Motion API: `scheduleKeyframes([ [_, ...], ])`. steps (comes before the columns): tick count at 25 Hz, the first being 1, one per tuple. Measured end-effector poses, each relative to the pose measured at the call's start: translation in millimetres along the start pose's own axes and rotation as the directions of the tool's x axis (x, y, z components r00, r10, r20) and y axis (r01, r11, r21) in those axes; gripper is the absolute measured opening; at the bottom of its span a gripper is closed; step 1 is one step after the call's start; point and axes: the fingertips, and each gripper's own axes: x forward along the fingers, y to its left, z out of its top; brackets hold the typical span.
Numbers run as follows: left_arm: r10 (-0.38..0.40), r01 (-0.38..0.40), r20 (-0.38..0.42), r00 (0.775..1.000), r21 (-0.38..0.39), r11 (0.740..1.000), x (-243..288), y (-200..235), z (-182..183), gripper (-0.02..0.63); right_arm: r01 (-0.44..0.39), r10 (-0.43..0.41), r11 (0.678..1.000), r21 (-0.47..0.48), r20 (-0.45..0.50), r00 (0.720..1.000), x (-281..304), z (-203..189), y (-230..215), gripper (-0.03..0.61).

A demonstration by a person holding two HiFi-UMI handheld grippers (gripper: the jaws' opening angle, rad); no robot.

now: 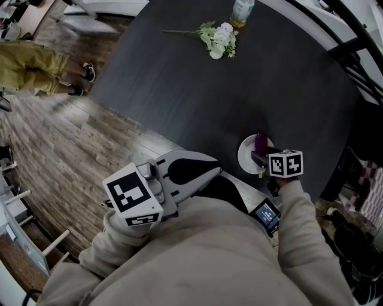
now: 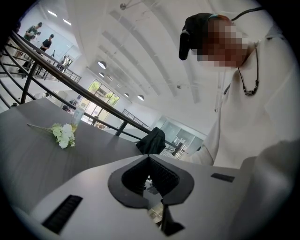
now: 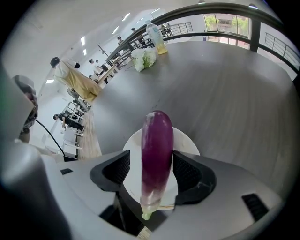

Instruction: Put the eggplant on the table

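Clearly the right gripper (image 3: 153,171) points steeply down over the white plate (image 3: 188,140), and its 2 jaws stand wide apart; the eggplant (image 3: 157,150) sits between them, purple end away from the camera and pale green stem end towards it; a strip of plate shows between the eggplant and the left-hand pad, while the right-hand pad (image 3: 186,169) lies just beside its skin, so the pads do not clamp it; the eggplant is over the plate, not on the bare table (image 3: 229,84), and whether it rests on the plate I cannot tell; from the head view the plate stands near the table edge closest to the person, and the marker cube (image 1: 285,163) of the right gripper hangs just beside the plate on that near side; the left gripper (image 2: 150,161) is held well apart from the plate, off the table edge and over the wooden floor (image 1: 66,137), its jaws closed together to a point with nothing in them; across the table from the plate lie a bunch of white flowers (image 1: 220,39) and, just beyond them, 1 bottle (image 1: 242,12); a second person in khaki trousers (image 1: 30,69) stands on the floor, far from the plate.
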Motion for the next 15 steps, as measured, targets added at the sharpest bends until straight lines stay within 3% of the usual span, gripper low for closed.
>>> scheduleKeyframes([
  [9,-0.005,0.006,-0.024,1.000,0.053,0.999,-2.2,-8.9,12.4,0.005,0.098,-0.098,0.995,-0.017,0.037,0.995,-20.9,5.4,-10.1,0.276],
  [15,-0.033,0.037,-0.034,0.999,0.121,0.992,3.1,-17.6,31.9,0.005,0.096,-0.099,0.995,0.030,0.120,0.988,-44.5,16.2,-11.4,0.276],
])
